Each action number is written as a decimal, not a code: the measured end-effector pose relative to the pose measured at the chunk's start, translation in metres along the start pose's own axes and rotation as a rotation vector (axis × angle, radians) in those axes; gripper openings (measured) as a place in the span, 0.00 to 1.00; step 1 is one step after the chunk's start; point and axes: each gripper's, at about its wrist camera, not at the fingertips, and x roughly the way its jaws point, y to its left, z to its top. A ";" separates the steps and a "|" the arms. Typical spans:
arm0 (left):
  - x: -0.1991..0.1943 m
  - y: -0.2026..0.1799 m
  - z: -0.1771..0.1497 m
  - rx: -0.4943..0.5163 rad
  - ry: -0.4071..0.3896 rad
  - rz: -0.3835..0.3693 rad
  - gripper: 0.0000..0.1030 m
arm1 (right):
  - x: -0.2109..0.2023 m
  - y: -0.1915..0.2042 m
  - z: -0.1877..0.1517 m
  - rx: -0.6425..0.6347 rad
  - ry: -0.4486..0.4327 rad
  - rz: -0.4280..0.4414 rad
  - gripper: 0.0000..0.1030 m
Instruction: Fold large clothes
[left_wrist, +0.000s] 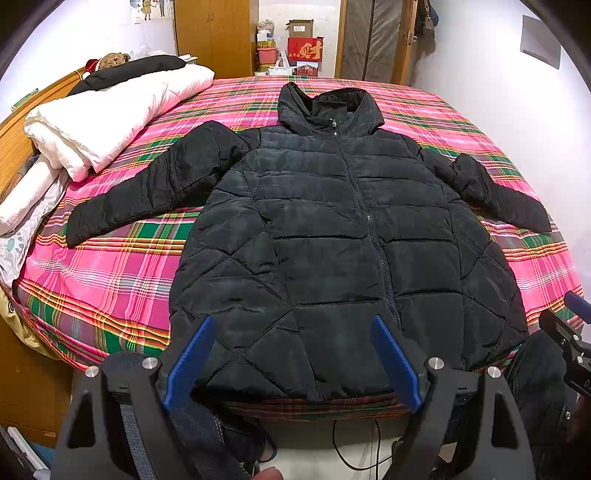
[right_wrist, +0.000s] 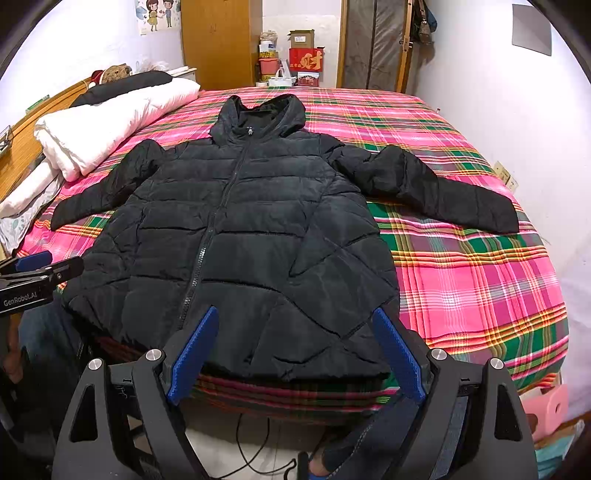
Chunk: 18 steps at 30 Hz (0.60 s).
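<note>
I hold both sets of fingers spread wide and empty over the jacket (left_wrist: 332, 229), which lies flat on the bed (left_wrist: 110, 280) ahead of them. I'd take each sleeve (right_wrist: 443, 192) near its cuff and fold inward.

One black jacket (left_wrist: 332, 236) on the one bed (left_wrist: 122, 273), and it shows two sleeves, one hood and one zip. Two tools up front, the left tool (left_wrist: 293, 363) and the right tool (right_wrist: 295, 354), each with two blue fingers (left_wrist: 190, 363) spread apart and gripping nothing. At the head of the bed there's one folded white quilt (left_wrist: 103, 114), and against the far wall one wooden wardrobe (left_wrist: 214, 37) and one red box (left_wrist: 306, 50).
</note>
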 end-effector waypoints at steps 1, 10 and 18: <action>0.000 0.000 -0.001 0.000 0.001 0.000 0.85 | 0.000 0.000 0.000 0.000 0.000 -0.001 0.83; 0.001 0.000 -0.003 0.001 0.003 0.000 0.85 | -0.001 0.000 0.002 0.000 0.001 0.000 0.83; 0.005 0.000 -0.004 0.001 0.008 0.000 0.85 | 0.000 0.000 0.001 0.002 -0.002 0.003 0.83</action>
